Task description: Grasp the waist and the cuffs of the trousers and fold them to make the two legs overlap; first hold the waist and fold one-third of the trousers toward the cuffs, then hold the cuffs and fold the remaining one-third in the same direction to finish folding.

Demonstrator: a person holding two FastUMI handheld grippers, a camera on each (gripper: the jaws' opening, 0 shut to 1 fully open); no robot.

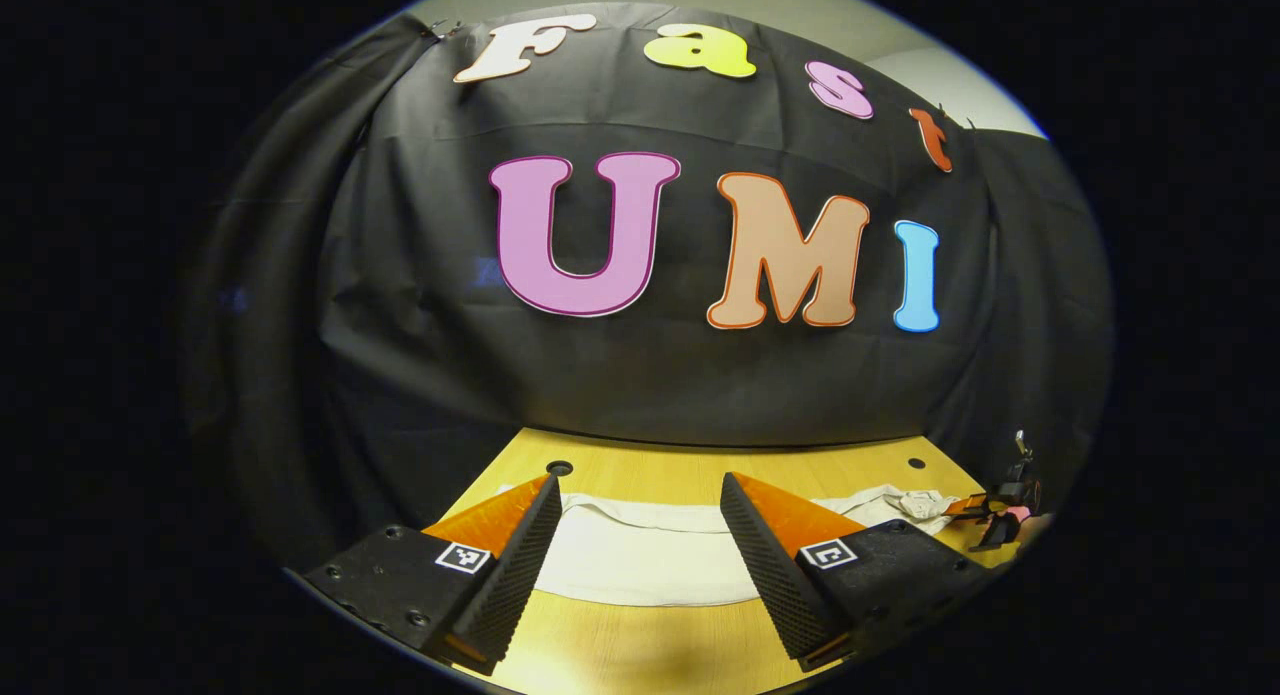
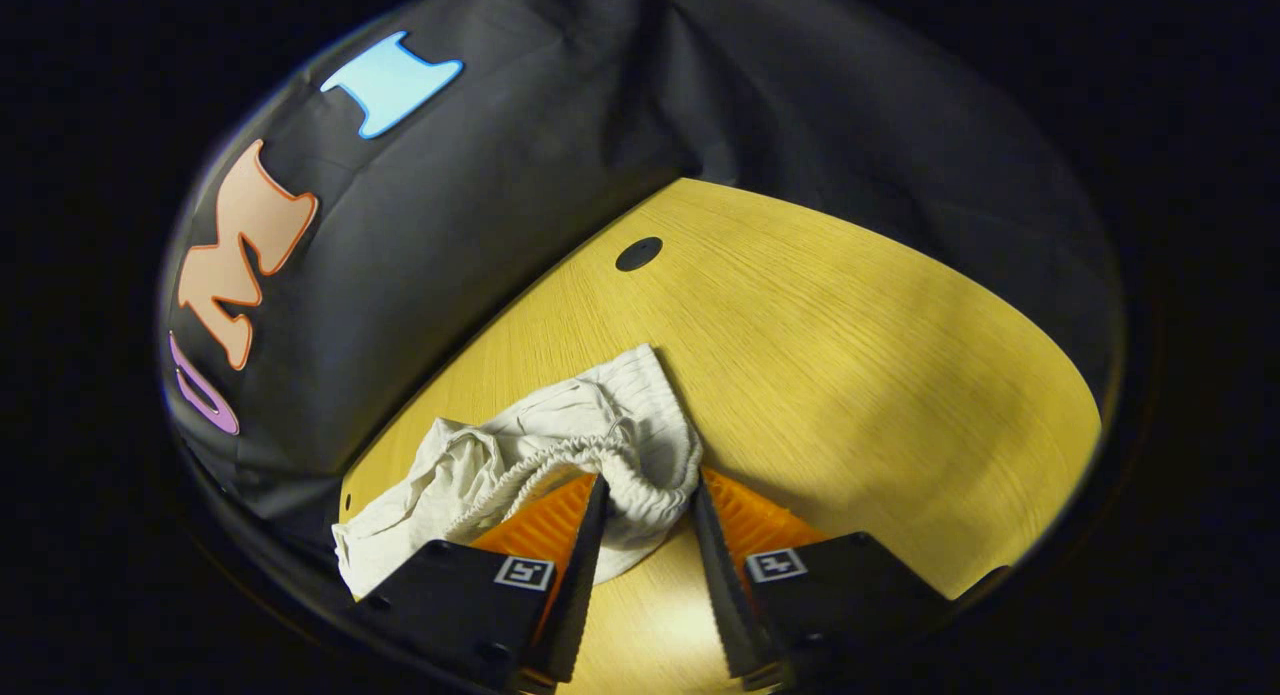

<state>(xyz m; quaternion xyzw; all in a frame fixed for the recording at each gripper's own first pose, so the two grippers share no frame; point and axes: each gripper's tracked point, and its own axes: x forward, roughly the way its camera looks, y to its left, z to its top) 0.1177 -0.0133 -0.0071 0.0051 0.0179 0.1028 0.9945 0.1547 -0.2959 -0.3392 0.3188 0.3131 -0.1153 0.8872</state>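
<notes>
- You are at the very start of the job, by my judgement: the trousers (image 1: 640, 560) lie spread lengthwise on the wooden tabletop (image 1: 690, 475), not yet folded, and both pairs of tongs are lining up for the first grasp.
- Your left tongs (image 1: 640, 505) stand released, fingers wide apart, hovering above the pale cloth. Which end of the garment lies beneath them I cannot tell for sure; it looks like the leg or cuff end.
- Your right tongs (image 2: 645, 495) are also parted, straddling the elastic waistband (image 2: 620, 465) of the trousers (image 2: 560, 445). The gathered band sits between the fingers, but I cannot tell whether either one presses on it yet, so count nothing as held.
- In the left gripper view your right tongs (image 1: 985, 510) show far off at the crumpled waist end, so the two tools are well apart along the garment.
- The next move calls for closing on the waistband on the right and on the cloth edge on the left, then carrying one leg over the other.
- The waist end is bunched and lies near the booth's black wall; lift it clear before sweeping, or the fold may drag creases along.
- The tabletop (image 2: 850, 375) to the right of the waist is bare and broad. Its far edge meets the wall, and the near edge lies just below your left tongs, so keep the fold inboard.
</notes>
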